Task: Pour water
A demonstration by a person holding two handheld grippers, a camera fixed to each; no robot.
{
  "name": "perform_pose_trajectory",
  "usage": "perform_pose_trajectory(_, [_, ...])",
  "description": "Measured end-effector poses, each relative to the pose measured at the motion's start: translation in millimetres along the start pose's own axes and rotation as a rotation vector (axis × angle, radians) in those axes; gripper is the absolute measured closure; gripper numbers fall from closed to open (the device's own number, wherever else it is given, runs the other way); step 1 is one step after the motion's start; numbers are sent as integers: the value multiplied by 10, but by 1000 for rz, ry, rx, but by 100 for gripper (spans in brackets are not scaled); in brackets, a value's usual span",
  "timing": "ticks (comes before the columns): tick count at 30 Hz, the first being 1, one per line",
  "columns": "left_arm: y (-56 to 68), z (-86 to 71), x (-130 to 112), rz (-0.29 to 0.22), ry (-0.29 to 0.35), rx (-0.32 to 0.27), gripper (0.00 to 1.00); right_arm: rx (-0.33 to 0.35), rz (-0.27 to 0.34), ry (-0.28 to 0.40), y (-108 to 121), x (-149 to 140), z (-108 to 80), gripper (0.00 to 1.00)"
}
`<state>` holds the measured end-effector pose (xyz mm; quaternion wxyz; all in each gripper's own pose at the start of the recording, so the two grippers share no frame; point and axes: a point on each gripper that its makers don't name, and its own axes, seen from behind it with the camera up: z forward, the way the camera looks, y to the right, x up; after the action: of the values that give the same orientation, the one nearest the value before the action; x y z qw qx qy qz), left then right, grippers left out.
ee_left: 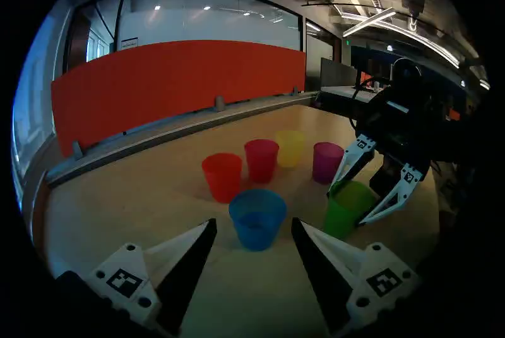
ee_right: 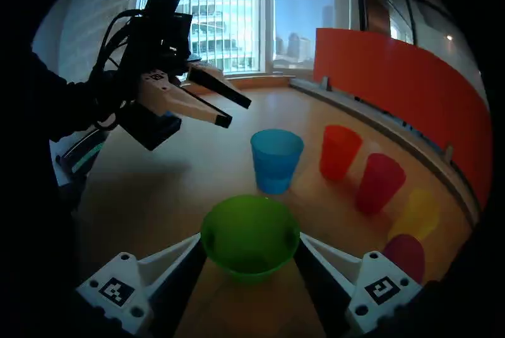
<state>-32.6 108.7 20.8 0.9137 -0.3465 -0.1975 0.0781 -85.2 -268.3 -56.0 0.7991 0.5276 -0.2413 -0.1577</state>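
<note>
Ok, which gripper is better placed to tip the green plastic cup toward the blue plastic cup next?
Right. The right gripper has its fingers against both sides of the green plastic cup, with the blue plastic cup just ahead. The left gripper is open, holding nothing.

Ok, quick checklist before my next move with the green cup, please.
1. Right gripper fingers on both sides of green cup: ok.
2. Water in green cup: cannot tell.
3. Blue cup upright on the table, mouth uncovered: ok.
4. Left gripper open, holding nothing: ok.
5. Left gripper off to the side of blue cup, not over its mouth: ok.
</note>
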Motion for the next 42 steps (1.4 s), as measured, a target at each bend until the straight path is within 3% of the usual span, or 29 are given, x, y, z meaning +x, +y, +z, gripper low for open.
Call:
perform_pose_trajectory(12, [63,36,-28,11,-20,-9,13,-30,21,55,124,264,-342,9])
perform_pose_trajectory(21, [96,99,-86,18,-52,0,13,-89,23,115,320,505,-681,9])
perform_pose_trajectory(32, [109,250,-159,18,-95,-4,13,-165,30,221,529,865,-1139,9])
perform_pose_trajectory(42, [94,380,-257,12,-145,-8,13,-202,33,298,613,1090,-1405,9])
